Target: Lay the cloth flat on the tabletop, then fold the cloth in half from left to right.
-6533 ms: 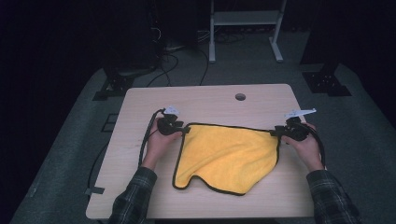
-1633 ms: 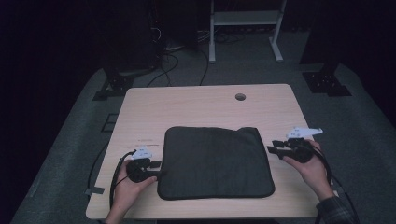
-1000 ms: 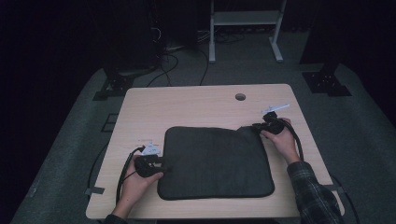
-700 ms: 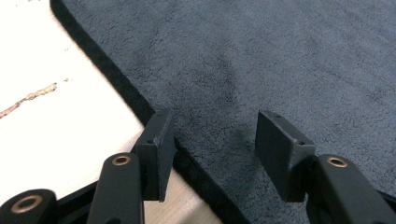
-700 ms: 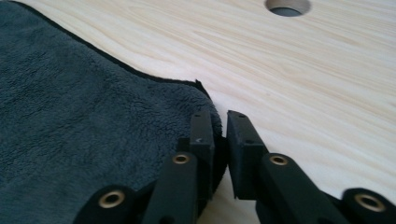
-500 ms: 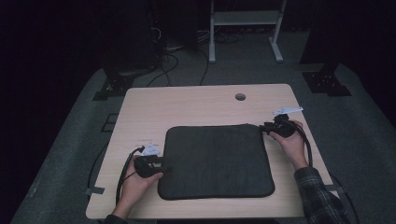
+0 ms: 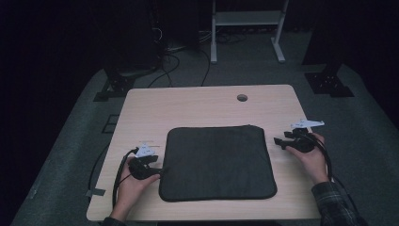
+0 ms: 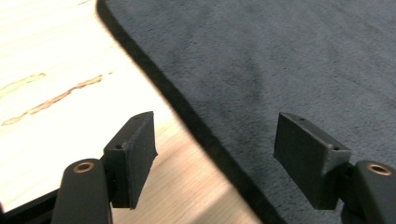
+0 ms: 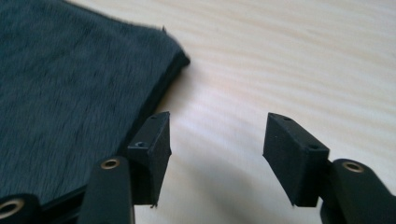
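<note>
Pale wood-grain table [image 7: 197,106] lies under both my grippers. Left gripper [image 8: 215,154] stands open and empty over the bound edge of the dark plush cloth [image 7: 217,162]; right gripper [image 9: 217,154], jaws just opening, holds nothing, the cloth's rounded corner just beside its left finger. The soft, flat, square fold looks finished, so I'd withdraw level, without snagging the pile.

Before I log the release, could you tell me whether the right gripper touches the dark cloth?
Apart: high view shows bare table between right gripper and dark cloth.
</note>
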### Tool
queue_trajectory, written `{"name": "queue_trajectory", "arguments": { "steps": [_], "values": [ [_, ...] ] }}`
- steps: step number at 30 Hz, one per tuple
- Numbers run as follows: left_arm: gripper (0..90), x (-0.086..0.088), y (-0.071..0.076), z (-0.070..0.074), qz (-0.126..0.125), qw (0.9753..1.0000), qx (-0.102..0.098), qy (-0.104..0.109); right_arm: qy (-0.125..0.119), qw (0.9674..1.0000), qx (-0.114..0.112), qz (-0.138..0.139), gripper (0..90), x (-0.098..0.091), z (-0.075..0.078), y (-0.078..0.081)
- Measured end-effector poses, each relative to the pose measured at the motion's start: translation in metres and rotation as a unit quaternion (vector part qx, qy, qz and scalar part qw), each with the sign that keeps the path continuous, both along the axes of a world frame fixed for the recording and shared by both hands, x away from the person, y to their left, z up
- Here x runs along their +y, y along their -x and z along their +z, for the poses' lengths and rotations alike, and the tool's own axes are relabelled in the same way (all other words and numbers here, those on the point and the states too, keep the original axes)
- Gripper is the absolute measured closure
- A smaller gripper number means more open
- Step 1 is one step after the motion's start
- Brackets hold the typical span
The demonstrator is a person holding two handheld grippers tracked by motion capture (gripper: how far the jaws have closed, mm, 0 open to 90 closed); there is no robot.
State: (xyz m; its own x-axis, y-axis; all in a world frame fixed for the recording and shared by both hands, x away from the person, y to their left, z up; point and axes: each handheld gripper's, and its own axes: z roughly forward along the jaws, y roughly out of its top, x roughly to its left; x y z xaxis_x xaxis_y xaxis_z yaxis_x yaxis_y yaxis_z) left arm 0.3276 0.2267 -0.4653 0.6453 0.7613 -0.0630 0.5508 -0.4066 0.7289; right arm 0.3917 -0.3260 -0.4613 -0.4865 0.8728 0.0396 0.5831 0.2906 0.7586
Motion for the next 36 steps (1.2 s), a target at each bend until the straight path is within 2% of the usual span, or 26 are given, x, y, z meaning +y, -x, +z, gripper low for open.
{"name": "queue_trajectory", "arguments": {
  "steps": [9,11,17,21,23,27,32,36],
  "values": [
    [25.3,0.006,0.000,-0.001,0.016,0.9999,-0.005,-0.002,0.016,0.9998,0.009,0.004,40.0,-0.007,-0.008,0.033],
    [25.1,0.008,0.001,-0.001,0.019,0.9998,-0.006,-0.004,0.013,0.9999,0.011,0.002,39.6,-0.011,-0.009,0.043],
    [24.9,0.012,0.001,-0.003,0.025,0.9997,-0.005,-0.003,0.022,0.9996,0.017,0.001,38.1,-0.016,-0.018,0.060],
    [25.0,0.013,0.001,-0.002,0.029,0.9996,-0.007,-0.005,0.020,0.9998,0.008,-0.002,33.3,-0.018,-0.022,0.064],
    [25.2,0.013,0.000,-0.002,0.030,0.9995,-0.008,-0.006,0.015,0.9999,0.000,-0.005,26.1,-0.020,-0.025,0.067],
    [28.7,0.014,-0.002,-0.001,0.032,0.9994,-0.008,0.003,0.018,0.9998,0.002,-0.008,21.5,-0.020,-0.025,0.067],
    [36.2,0.012,-0.007,0.005,0.029,0.9993,-0.014,0.017,0.017,0.9998,0.006,-0.008,19.0,-0.018,-0.025,0.066],
    [39.7,0.006,-0.013,0.005,0.033,0.9992,-0.013,0.017,0.018,0.9998,0.006,-0.008,18.8,-0.018,-0.025,0.066]
  ]
}}
